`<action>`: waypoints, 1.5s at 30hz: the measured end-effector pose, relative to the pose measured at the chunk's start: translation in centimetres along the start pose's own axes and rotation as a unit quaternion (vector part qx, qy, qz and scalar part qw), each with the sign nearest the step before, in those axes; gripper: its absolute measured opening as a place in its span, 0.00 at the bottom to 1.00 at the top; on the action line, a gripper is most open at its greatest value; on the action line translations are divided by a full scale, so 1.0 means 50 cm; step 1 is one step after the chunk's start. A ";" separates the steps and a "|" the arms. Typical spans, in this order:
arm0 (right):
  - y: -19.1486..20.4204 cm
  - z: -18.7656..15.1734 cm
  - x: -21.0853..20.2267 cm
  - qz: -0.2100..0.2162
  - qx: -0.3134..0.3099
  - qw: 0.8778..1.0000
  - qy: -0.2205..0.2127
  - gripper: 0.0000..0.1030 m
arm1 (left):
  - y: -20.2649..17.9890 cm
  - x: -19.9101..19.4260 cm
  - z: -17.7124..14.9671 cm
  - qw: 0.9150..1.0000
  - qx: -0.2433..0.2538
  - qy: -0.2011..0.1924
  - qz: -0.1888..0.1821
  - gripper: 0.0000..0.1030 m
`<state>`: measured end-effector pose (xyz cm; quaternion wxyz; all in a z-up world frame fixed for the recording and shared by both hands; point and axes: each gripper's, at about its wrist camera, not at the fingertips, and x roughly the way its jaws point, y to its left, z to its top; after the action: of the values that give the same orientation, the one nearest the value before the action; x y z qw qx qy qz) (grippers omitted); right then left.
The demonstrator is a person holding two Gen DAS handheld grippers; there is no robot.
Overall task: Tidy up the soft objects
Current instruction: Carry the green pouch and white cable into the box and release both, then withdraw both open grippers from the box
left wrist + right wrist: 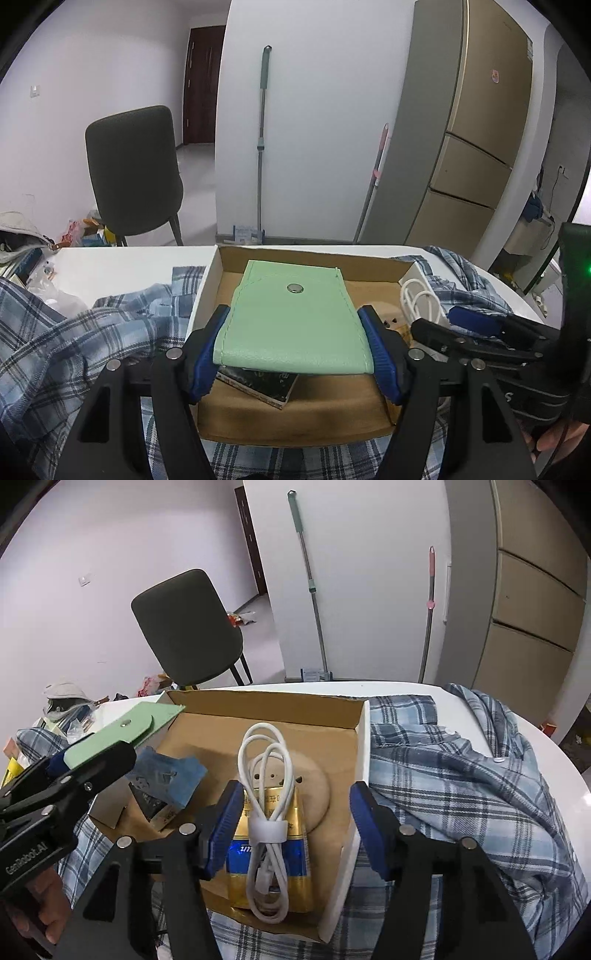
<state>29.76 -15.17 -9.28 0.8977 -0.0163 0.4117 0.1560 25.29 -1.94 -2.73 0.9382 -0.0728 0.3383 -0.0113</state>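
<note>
Left gripper [293, 345] holds green pouch [291, 321] over cardboard box [266, 709]; right gripper [291, 829], jaws wide, straddles white cable [264, 794] already boxed. Plaid shirt [443, 775], at 3 o'clock, remains on worktop [554, 746].

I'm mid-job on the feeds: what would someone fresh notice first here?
Probably the mint-green pouch, clamped between the left gripper pads and held over the open cardboard box. Next, the coiled white cable lying on a gold-and-blue packet inside the box, between the open right gripper fingers without touching them. A blue plaid shirt sprawls around the box.
</note>
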 end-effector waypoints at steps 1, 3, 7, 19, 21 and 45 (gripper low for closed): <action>0.001 0.001 -0.001 0.001 0.000 1.000 0.001 0.57 | 0.000 0.004 -0.001 1.000 0.001 0.003 0.001 0.69; 0.001 0.001 0.001 0.000 0.001 1.000 0.002 0.57 | 0.003 0.014 -0.002 1.000 0.000 0.012 0.001 0.69; 0.005 0.001 0.005 -0.001 -0.002 1.000 0.007 0.57 | 0.017 0.035 -0.005 0.999 -0.011 0.033 -0.004 0.69; 0.001 -0.003 0.013 -0.004 -0.006 1.000 0.014 0.57 | 0.030 0.069 -0.021 0.998 -0.021 0.059 -0.008 0.85; 0.000 -0.002 0.012 -0.005 -0.007 1.000 0.013 0.58 | 0.034 0.063 -0.021 0.999 -0.028 0.047 -0.003 0.85; 0.126 -0.012 -0.307 0.004 -0.060 0.989 -0.136 0.62 | -0.043 -0.383 -0.011 0.978 0.051 -0.201 -0.007 0.85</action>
<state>18.06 -13.34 2.35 0.9421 -0.0469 0.2759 0.1849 10.25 -2.79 9.31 0.9894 -0.0277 0.1410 -0.0207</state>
